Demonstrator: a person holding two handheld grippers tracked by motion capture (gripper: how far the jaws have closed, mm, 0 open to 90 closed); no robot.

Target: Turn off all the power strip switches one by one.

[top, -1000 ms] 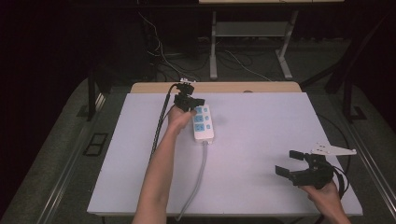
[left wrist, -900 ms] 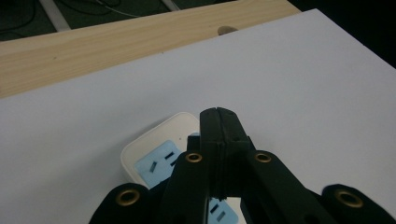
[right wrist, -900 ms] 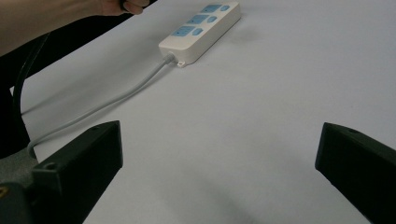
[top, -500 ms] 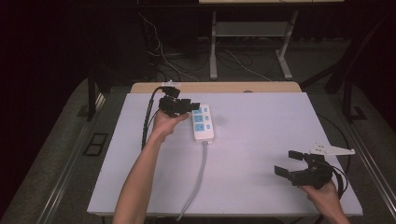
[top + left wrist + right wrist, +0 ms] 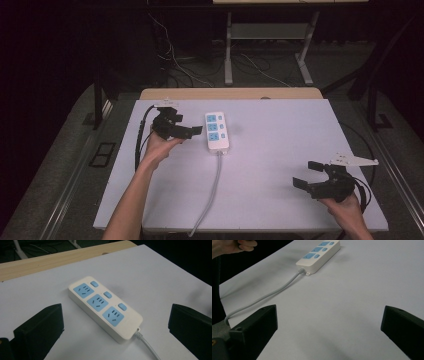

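A white plastic power strip with three pale-blue sockets and three small blue switches [image 5: 218,131] lies flat on the white tabletop [image 5: 280,150], toward the far middle. Its grey cable [image 5: 212,187] runs back toward the near edge of the table. The left gripper [image 5: 192,131] is held just to the left of the strip, its tips close beside the strip's long edge but not touching it. Its jaws are spread wide; in the left gripper view the strip [image 5: 105,307] sits on the table between and beyond them, with bare table showing on either side.

The right gripper [image 5: 310,174] rests near the front right corner, well apart from the strip, its jaws likewise spread with nothing between them. In the right gripper view the strip [image 5: 318,256] lies far off.

Compared with a second ago, the left gripper has drawn back from over the strip's far end to its left side, and the forearm has swung leftward with it. The strip and the right gripper are where they were.
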